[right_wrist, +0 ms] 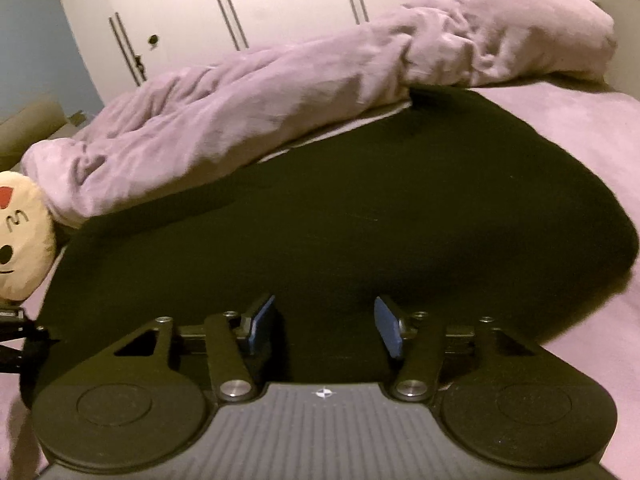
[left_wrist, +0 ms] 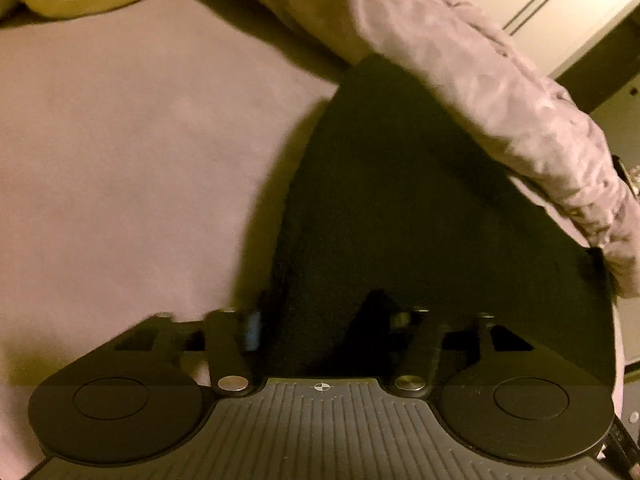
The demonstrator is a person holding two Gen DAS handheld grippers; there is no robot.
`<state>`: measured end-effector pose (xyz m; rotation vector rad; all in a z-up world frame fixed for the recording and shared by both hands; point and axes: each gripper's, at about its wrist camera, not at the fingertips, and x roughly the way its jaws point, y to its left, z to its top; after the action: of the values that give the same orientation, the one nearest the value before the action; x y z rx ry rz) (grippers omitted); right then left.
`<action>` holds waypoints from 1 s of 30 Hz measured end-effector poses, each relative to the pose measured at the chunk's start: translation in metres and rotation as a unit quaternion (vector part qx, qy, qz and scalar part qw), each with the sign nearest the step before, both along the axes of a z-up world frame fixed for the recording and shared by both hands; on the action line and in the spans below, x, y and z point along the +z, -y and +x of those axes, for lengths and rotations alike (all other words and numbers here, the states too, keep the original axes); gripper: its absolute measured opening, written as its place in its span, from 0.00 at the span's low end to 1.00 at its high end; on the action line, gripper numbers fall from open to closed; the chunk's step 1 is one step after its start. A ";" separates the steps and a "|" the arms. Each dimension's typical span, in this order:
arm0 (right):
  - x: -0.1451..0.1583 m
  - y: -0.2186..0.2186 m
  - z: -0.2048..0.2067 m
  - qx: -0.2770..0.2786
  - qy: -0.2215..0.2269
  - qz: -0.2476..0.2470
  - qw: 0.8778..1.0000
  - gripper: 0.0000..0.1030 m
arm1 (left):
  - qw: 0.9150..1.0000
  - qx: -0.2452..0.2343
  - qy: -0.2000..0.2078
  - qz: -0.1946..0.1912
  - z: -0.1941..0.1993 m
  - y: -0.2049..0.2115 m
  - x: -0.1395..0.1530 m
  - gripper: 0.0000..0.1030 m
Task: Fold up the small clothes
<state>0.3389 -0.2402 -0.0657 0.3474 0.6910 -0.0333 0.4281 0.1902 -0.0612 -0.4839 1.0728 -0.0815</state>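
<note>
The black garment (right_wrist: 320, 216) lies spread flat on the pink bed (left_wrist: 120, 160), near the rumpled duvet (right_wrist: 280, 80), no fold apparent yet, while the right gripper (right_wrist: 324, 328) hovers open above its near edge and the left gripper (left_wrist: 320, 328), jaws apart, meets its near-left edge.

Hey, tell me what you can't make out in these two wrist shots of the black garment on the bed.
- Left wrist view: the left claw is lost in dark cloth, so its grip is unclear.
- Both views: the black garment shows no seams, so its type is unclear.
- Right wrist view: its far edge is hidden under the rumpled blanket.
- Right wrist view: the face pillow is cut off by the left edge.
</note>
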 end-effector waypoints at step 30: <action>-0.035 -0.080 0.028 0.103 0.060 -0.118 0.986 0.33 | 1.000 -0.017 0.015 -0.022 0.013 0.018 0.003 0.26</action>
<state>0.3674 -0.1603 -0.1007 0.0483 0.5939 0.1013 0.4411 0.1722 -0.0582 -0.5026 1.0516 -0.1420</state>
